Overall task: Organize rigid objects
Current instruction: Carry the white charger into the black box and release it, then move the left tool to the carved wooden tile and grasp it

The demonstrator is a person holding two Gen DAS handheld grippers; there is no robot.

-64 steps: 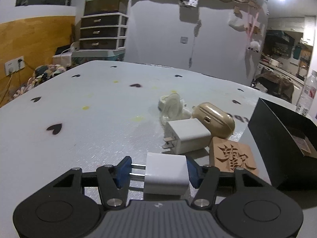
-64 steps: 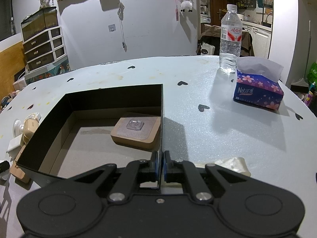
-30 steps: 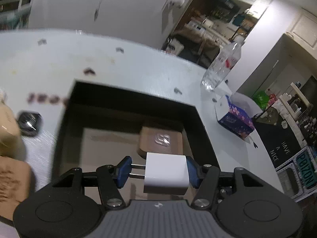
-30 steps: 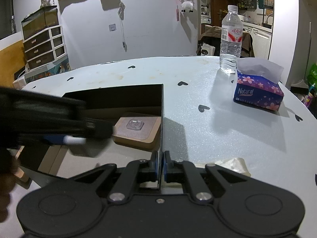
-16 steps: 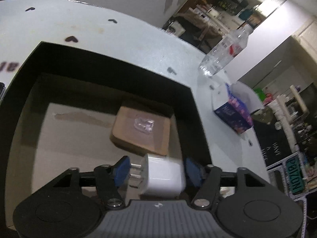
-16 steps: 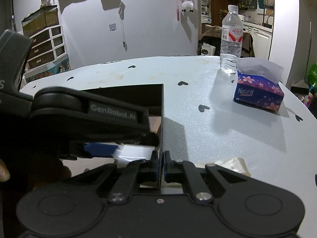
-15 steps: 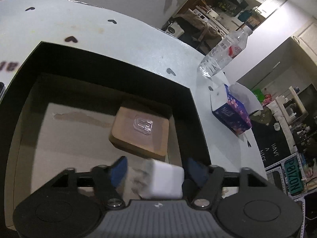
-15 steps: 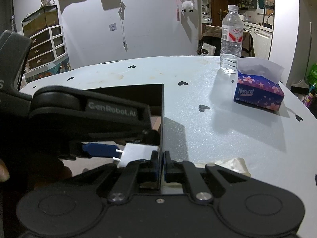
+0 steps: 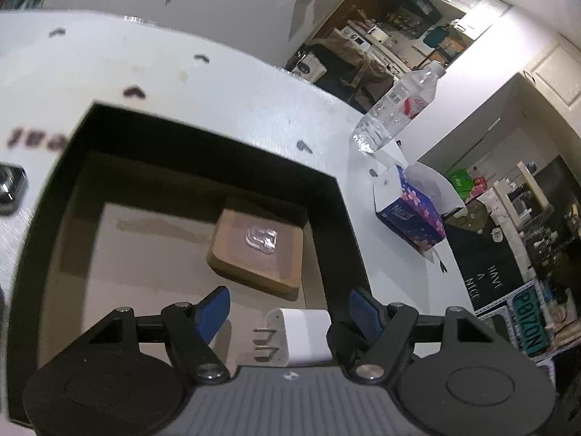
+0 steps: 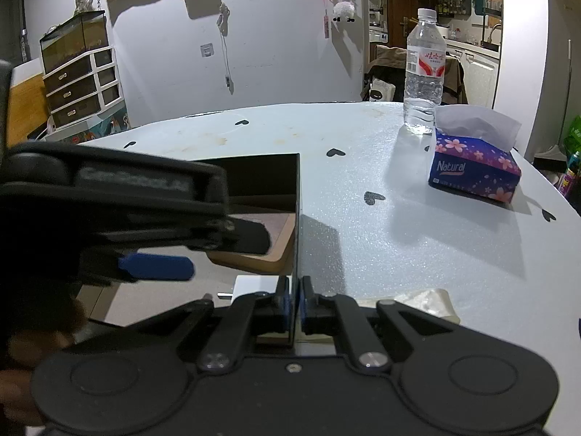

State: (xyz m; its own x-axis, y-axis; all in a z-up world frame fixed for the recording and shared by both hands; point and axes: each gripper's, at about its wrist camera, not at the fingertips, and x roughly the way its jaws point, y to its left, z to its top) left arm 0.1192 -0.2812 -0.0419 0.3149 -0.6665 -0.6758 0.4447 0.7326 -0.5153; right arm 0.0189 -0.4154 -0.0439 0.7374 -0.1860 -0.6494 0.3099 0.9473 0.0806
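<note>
Your left gripper (image 9: 287, 310) hangs with fingers spread over the white charger (image 9: 303, 334) lying at the black box's (image 9: 203, 145) 5 o'clock corner — your right gripper (image 10: 295, 299) clamps the wall, steadying it.

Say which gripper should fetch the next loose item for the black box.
Left. The left gripper stands open and empty, the white charger lying in the black box. The right gripper is shut on the box's wall, probably steadying it.
</note>
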